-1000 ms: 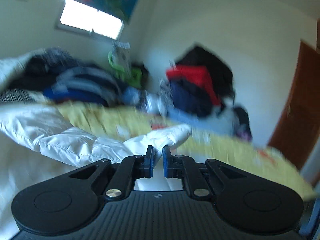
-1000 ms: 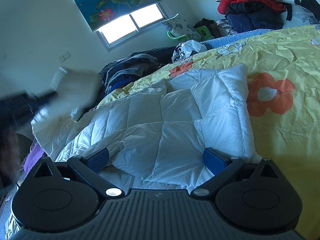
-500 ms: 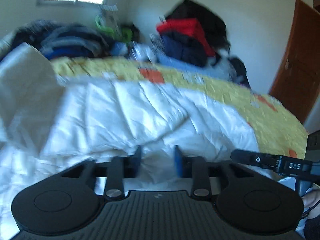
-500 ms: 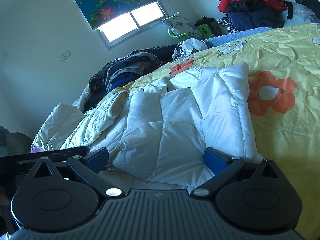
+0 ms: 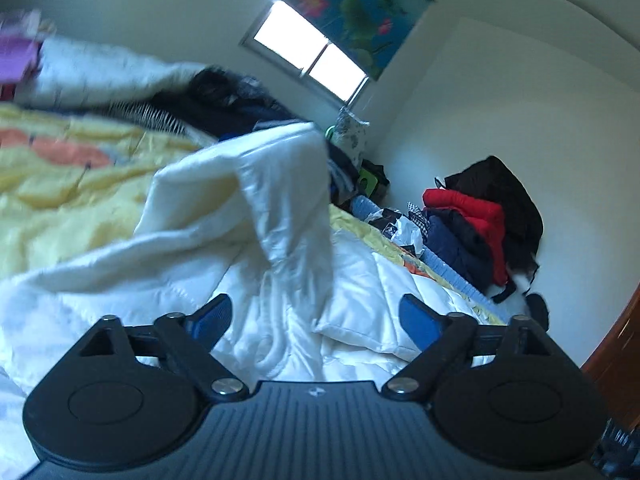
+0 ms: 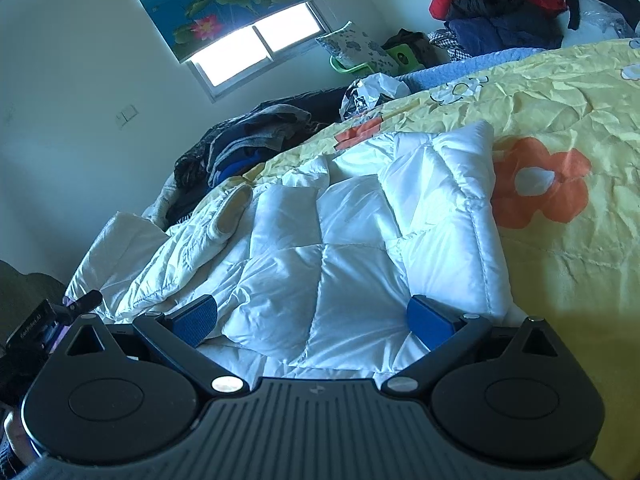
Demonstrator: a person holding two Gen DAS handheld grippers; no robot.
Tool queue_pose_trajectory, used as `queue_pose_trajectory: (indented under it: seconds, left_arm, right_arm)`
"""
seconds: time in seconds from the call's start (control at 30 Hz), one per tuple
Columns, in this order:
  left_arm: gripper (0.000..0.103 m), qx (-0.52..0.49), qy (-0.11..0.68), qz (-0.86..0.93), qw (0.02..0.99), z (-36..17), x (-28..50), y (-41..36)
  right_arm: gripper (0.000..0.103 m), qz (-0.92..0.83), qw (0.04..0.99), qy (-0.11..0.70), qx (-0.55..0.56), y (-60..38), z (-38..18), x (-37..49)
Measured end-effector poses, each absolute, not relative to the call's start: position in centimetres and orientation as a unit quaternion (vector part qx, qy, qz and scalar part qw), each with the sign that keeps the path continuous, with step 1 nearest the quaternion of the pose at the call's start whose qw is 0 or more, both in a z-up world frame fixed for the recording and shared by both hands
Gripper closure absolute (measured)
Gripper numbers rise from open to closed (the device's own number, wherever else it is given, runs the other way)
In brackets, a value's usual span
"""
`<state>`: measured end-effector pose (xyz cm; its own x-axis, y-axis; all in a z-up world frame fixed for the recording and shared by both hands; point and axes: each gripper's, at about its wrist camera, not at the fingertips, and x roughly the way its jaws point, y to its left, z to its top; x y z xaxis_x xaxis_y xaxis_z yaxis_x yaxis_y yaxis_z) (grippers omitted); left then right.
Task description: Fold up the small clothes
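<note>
A white quilted puffer jacket (image 6: pixel 340 248) lies spread on the yellow flowered bedspread (image 6: pixel 560 272). Its sleeve, ending in a cream cuff (image 6: pixel 230 216), is folded across the body. My right gripper (image 6: pixel 313 322) is open and hovers low over the jacket's near hem, which lies between the blue pads without being pinched. My left gripper (image 5: pixel 314 320) has its jaws opening wide above the rumpled jacket (image 5: pixel 280 208); fabric rises between the fingers (image 5: pixel 208 318), but the pads do not press on it. A part of the left gripper's body (image 6: pixel 34 322) shows at the right wrist view's left edge.
Dark folded clothes (image 6: pixel 248 136) are heaped at the bed's far side below the window (image 6: pixel 256 46). A pile of red, navy and black coats (image 5: pixel 480 224) leans in the corner. A brown door (image 5: pixel 616 360) stands at the right. A crumpled plastic bag (image 6: pixel 368 92) lies on the bedspread.
The left gripper, shut on a white sleeve end a second ago, let it go and opened wide as it sank and rolled. The sleeve now lies across the jacket. The right gripper stayed still.
</note>
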<state>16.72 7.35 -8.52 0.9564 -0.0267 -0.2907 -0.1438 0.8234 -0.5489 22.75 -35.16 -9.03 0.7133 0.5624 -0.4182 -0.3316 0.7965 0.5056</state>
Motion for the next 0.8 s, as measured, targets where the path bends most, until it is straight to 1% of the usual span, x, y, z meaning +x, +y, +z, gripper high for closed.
queue_pose_trajectory:
  seconds: [0.1,0.17,0.23,0.27,0.3,0.37,0.47,0.57,0.63,0.8]
  left_arm:
    - [0.006,-0.330,0.156,0.041,0.930,-9.2,17.1,8.7]
    - [0.006,-0.350,0.154,0.037,0.923,-9.5,17.0,9.4]
    - [0.006,-0.358,0.152,0.037,0.921,-9.7,17.0,9.7]
    - [0.006,-0.359,0.153,0.036,0.920,-9.8,17.1,9.7]
    - [0.006,-0.359,0.155,0.036,0.920,-9.8,17.2,9.8]
    - [0.005,-0.360,0.159,0.034,0.919,-9.9,17.2,10.0]
    - [0.005,-0.368,0.161,0.033,0.915,-10.1,17.5,10.4]
    - [0.005,-0.374,0.161,0.032,0.913,-10.2,17.6,10.6]
    - [0.005,-0.376,0.161,0.032,0.912,-10.2,17.5,10.6]
    - [0.004,-0.380,0.160,0.031,0.910,-10.3,17.6,10.8]
  right_arm:
    - [0.003,0.236,0.909,0.298,0.168,-34.2,-8.7,22.8]
    - [0.004,0.207,0.919,0.316,0.111,-32.5,-7.5,22.5]
    - [0.005,0.194,0.930,0.297,0.092,-30.9,-5.2,21.5]
    - [0.004,0.209,0.932,0.276,0.104,-30.5,-4.1,21.0]
    - [0.000,0.230,0.931,0.256,0.124,-30.2,-2.9,20.6]
    - [0.000,0.259,0.919,0.248,0.161,-29.1,-1.1,20.8]
    - [0.000,0.275,0.896,0.291,0.192,-27.3,0.1,23.1]
    - [0.002,0.294,0.845,0.371,0.248,-26.1,-1.0,26.7]
    - [0.003,0.290,0.816,0.402,0.298,-25.8,-2.1,28.7]
    - [0.014,0.258,0.814,0.414,0.314,-24.5,-3.3,30.8]
